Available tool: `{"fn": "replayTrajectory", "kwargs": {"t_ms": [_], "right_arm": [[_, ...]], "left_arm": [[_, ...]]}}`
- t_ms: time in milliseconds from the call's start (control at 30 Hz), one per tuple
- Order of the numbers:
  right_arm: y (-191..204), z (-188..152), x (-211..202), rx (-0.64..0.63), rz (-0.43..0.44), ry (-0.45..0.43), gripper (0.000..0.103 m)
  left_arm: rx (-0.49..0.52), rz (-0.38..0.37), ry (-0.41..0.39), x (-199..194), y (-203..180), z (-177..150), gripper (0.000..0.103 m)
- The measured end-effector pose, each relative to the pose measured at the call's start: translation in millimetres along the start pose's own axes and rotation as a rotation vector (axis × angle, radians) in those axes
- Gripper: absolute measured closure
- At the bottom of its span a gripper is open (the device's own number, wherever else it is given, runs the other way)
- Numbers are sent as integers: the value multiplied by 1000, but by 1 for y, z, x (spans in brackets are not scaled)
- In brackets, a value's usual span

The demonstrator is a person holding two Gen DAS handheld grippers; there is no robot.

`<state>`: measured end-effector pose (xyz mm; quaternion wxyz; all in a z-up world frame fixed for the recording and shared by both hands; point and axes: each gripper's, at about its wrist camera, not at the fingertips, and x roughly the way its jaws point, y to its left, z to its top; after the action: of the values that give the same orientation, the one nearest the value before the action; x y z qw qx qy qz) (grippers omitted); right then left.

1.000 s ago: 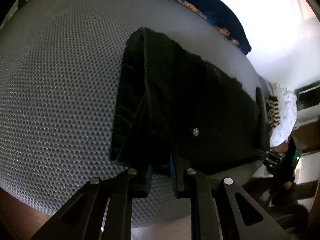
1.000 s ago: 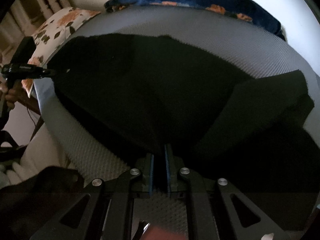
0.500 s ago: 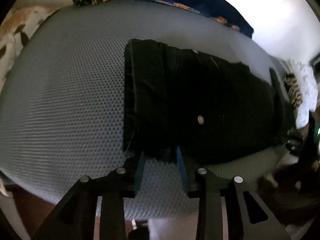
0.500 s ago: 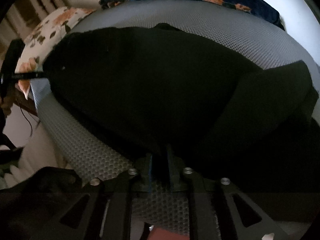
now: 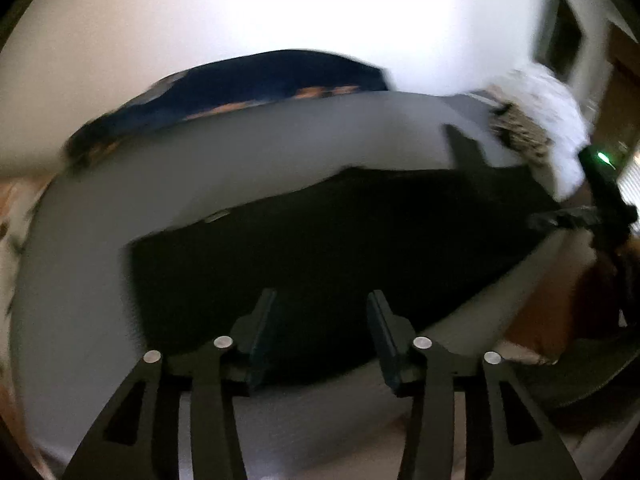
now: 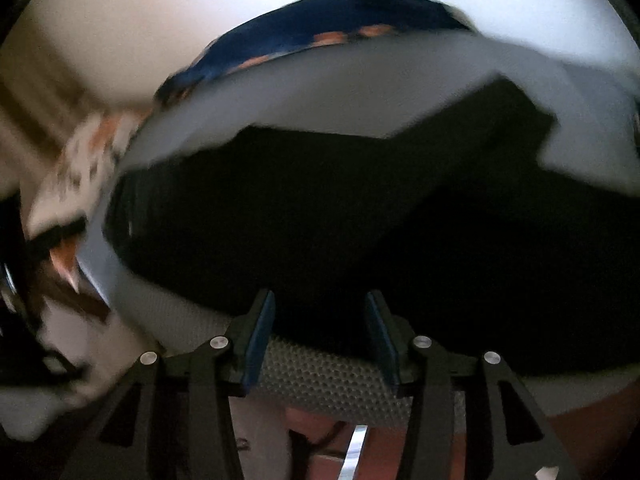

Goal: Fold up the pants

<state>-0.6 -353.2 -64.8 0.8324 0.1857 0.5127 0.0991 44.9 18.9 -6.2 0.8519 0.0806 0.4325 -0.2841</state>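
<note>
Right now the biggest thing in front of me is the grey mesh mattress [image 5: 280, 140], with its honeycomb cover showing sharply only at the near edge in the right wrist view. Along its far side lies a dark blue pillow with orange flowers [image 5: 260, 80], and a white bundle of bedding [image 5: 548, 108] sits at the far right corner; what it holds I cannot tell through the blur.

Spread flat across the near half of the mattress are the black pants [image 5: 340, 240]. They lie lengthwise along the edge nearest me, which I judge is deliberate: kept close, both ends stay within reach of my two tools. In the right wrist view the pants [image 6: 320, 220] show an upper layer with a squared corner lying over the lower cloth, so they look already doubled once, with more folding left.

My left hand-held gripper [image 5: 322, 336] hovers just over the near hem, its fingers spread wide with nothing between them but the cloth below. My right hand-held gripper [image 6: 320, 332] is likewise released, its blue pads [image 6: 258, 340] standing well apart over the mattress rim, just beside the pants' edge. Both views are smeared by motion. There are no containers here that I can make out.
</note>
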Motion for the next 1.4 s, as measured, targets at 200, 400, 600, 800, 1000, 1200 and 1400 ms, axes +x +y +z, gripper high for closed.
{"fn": "replayTrajectory", "kwargs": {"t_ms": [200,400,600,800,1000,1200,1400], "right_arm": [[-25,2,-8,95,-20,-33,58],[-53,25,-12,161,9,-59,58],[-85,49,-10,219,44,-66,58],[-119,86,-2,298,77,-97,58],[-168,128,21,449,125,-125,58],[-211,153,43,577,140,-137,66],[-227,171,61,601,152,-156,75]], "left_arm": [[160,-170,37,52,-79,19,55],[259,-287,112,98,-153,19,55],[231,-316,165,134,-180,25,55],[207,-296,194,153,-184,25,56],[208,-286,182,156,-185,25,75],[164,-304,199,154,-178,26,83],[144,-314,208,154,-175,27,84]]}}
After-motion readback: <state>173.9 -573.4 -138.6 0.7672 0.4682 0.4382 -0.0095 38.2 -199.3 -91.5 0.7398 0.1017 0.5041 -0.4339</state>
